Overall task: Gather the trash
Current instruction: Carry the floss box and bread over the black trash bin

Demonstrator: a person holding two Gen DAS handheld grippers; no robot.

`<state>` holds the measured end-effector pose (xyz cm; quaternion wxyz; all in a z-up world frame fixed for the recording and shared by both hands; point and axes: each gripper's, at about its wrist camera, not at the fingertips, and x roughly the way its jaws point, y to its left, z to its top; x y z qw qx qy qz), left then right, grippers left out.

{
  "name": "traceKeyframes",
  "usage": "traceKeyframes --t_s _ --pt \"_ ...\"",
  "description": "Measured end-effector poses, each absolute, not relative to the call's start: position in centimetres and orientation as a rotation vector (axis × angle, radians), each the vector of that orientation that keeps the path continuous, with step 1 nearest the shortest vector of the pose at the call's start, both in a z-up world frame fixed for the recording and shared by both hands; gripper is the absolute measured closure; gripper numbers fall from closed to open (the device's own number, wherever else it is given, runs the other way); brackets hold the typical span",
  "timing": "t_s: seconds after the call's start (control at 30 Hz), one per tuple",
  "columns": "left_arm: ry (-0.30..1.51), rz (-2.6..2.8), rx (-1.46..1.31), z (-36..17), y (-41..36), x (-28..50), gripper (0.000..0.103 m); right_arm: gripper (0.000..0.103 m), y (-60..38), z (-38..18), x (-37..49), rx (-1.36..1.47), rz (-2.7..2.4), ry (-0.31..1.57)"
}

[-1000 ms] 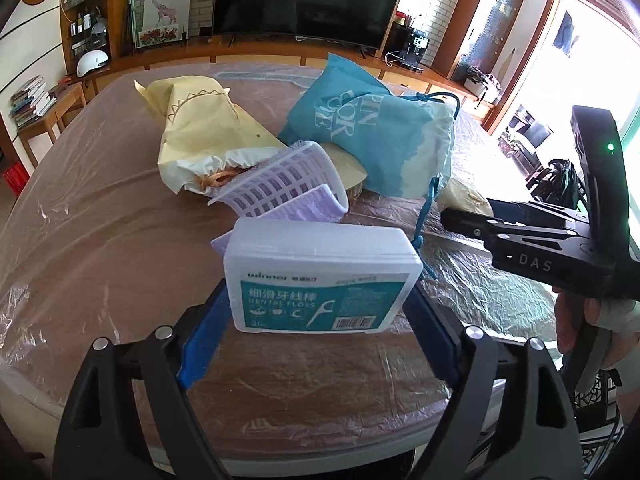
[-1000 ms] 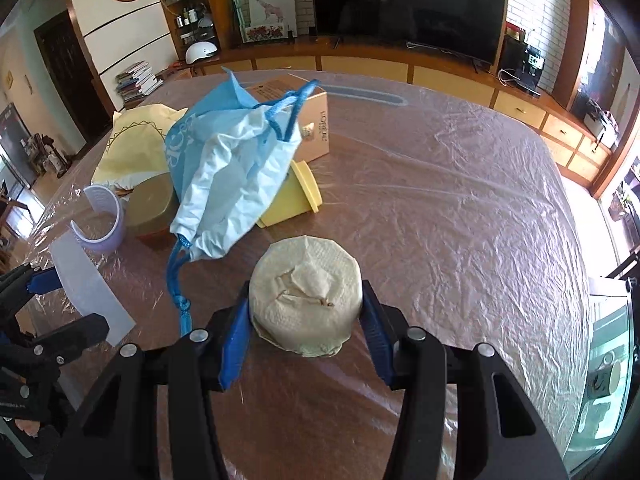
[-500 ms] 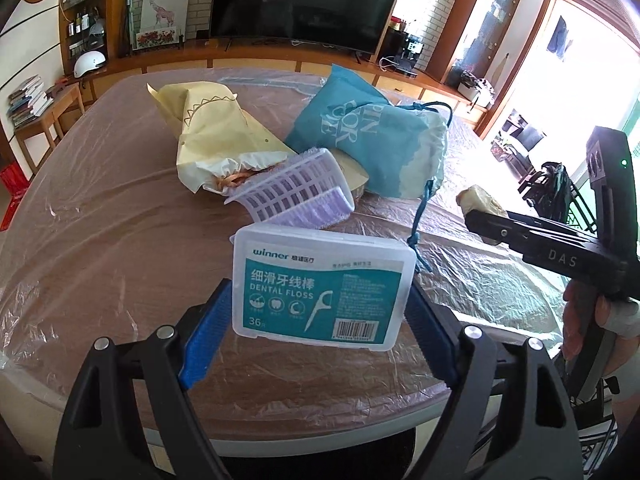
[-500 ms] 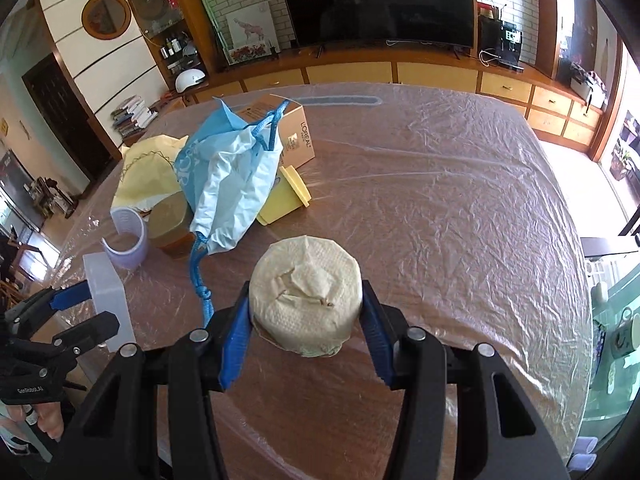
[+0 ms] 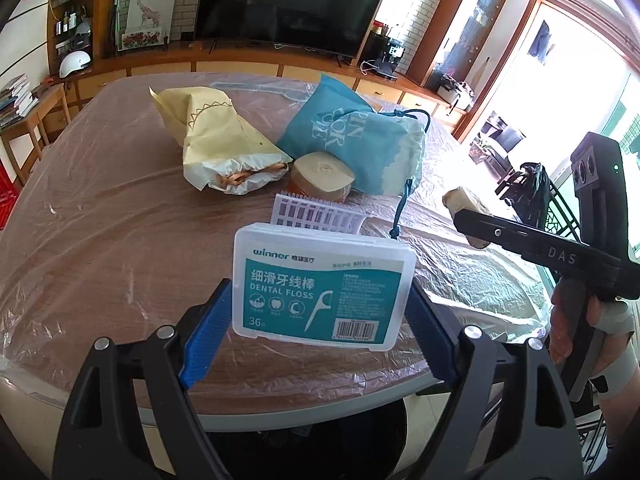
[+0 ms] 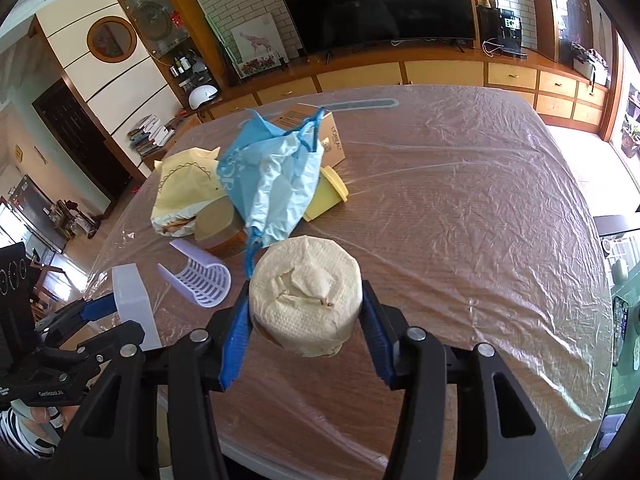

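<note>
Both grippers hold trash above the near edge of the table.

The left gripper (image 5: 320, 308) is clamped on a dental floss box (image 5: 322, 284); the right gripper (image 6: 306, 316) is clamped on a cream tissue roll (image 6: 306, 300). Behind them, a lavender slotted basket (image 6: 202, 278), blue drawstring bag (image 5: 356, 144) and yellow bag (image 5: 224, 140) lie on the plastic-covered wooden table (image 6: 460, 208), facing a television (image 6: 380, 0) and brick wall.

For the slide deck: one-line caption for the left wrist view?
Left gripper clamps a dental floss box above the plastic-covered table; right gripper beside it holds a tissue roll.
</note>
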<state>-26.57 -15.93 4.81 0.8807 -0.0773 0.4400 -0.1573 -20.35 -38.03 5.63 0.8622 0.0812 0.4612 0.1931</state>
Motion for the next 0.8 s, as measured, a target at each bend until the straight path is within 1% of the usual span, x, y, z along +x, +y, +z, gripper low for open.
traceKeyframes --t_s 0.5,0.8 --pt "0.867 -0.391 -0.139 7.0 -14.4 -28.6 0.019 0.053 -36.4 9.0 -24.0 0.204 0.472 0.921" --pt "0.869 -0.424 -0.095 7.5 -13.5 -30.5 0.019 0.053 -35.0 9.2 -27.2 0.177 0.529 0.937"
